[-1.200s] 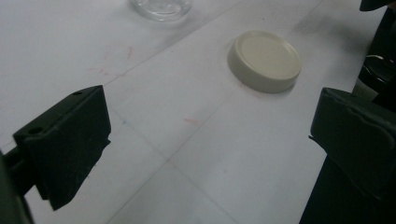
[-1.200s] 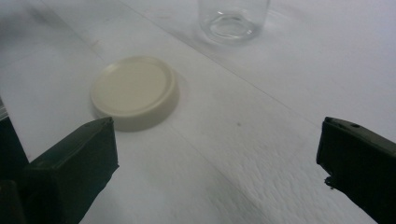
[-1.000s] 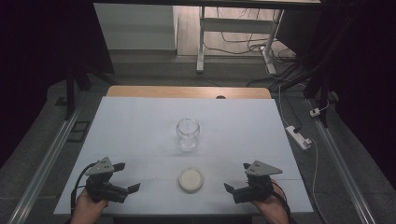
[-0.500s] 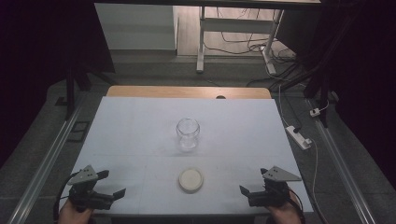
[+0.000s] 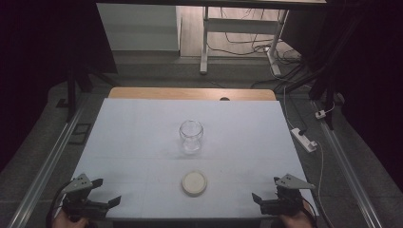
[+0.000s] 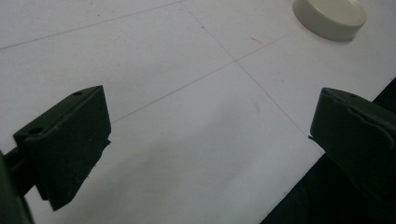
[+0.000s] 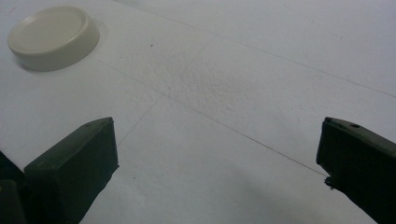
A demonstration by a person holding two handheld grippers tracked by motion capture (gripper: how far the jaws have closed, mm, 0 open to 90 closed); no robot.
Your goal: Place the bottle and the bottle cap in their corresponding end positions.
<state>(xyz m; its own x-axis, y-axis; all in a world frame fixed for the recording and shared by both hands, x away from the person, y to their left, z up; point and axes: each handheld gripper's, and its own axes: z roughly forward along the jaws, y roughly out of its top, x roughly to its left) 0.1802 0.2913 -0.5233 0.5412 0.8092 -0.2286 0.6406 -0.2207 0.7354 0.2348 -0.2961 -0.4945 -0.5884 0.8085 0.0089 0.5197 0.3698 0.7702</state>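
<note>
Glass jar (image 5: pixel 191 136) stands upright and open-mouthed near the middle of the white table (image 5: pixel 119 142), and its cream lid (image 5: pixel 194 183) lies flat on the table between the jar and the person's edge, a little apart from it. That layout suggests the work in hand is a capping job: lid and jar are set on one line down the table's centre, within equal reach of both hands.

The left gripper (image 5: pixel 105 194) sits at the near left corner and the right gripper (image 5: pixel 256 199) at the near right corner, each well apart from the lid and farther from the jar. Both have their jaws spread wide with nothing between them; in the left gripper view the lid (image 6: pixel 329 17) shows beyond the open jaws at the upper right, and in the right gripper view the lid (image 7: pixel 53 36) sits at the upper left, so both tools seem angled inward toward it. Held low and wide at the corners, they look like a ready stance, probably leaving one free to steady the jar while the other fetches the lid.
</note>
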